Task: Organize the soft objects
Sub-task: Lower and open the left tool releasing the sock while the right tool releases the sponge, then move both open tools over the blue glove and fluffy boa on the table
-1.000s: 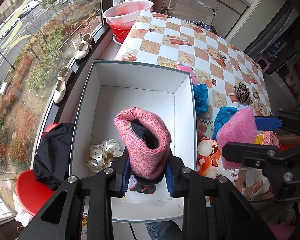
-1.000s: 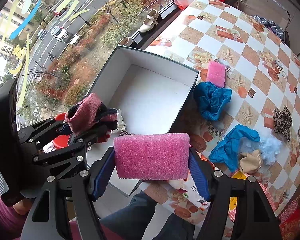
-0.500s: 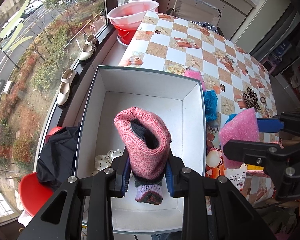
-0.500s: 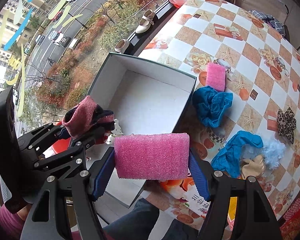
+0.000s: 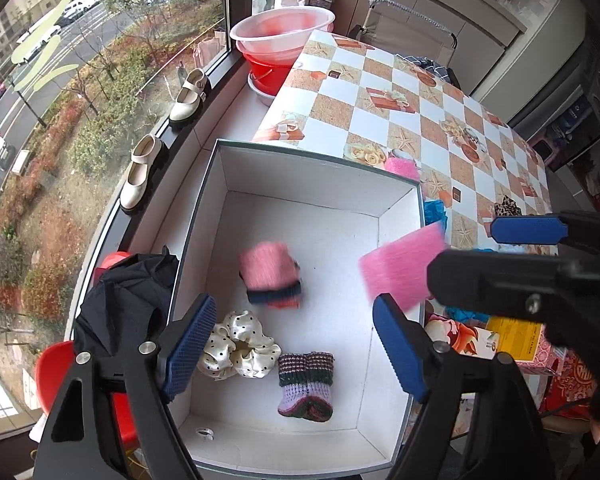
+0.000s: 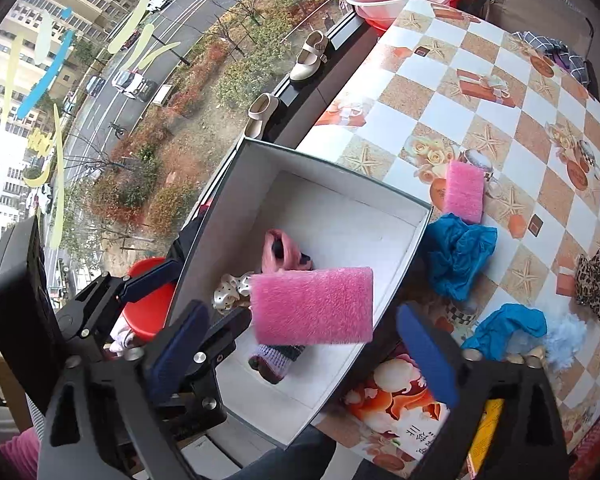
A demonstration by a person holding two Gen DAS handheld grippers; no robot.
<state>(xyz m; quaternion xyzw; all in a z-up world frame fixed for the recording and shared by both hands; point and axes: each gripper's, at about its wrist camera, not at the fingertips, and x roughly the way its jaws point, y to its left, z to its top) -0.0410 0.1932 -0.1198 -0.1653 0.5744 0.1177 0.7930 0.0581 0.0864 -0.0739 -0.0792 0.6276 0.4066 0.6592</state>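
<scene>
My left gripper (image 5: 292, 344) is open above the white box (image 5: 312, 176). The pink knitted sock roll (image 5: 270, 274) is blurred inside the box, below and ahead of the left fingers; it also shows in the right wrist view (image 6: 280, 252). My right gripper (image 6: 304, 348) is open, and the pink sponge (image 6: 312, 306) hangs free between its fingers over the box's right wall (image 6: 400, 264); the sponge also shows in the left wrist view (image 5: 400, 270). A white dotted scrunchie (image 5: 240, 346) and a purple striped sock roll (image 5: 306, 384) lie in the box.
On the checkered table (image 6: 480, 100) lie a second pink sponge (image 6: 464, 192), two blue cloths (image 6: 456, 252), a leopard scrunchie (image 6: 592, 280) and a pale blue fluffy item (image 6: 564, 334). Shoes (image 5: 186, 98) stand on the window sill. Plastic basins (image 5: 280, 36) stand at the far end.
Both grippers have opened. The pink sock roll has left the left gripper and dropped into the box. The pink sponge has come free of the right gripper's pads.
</scene>
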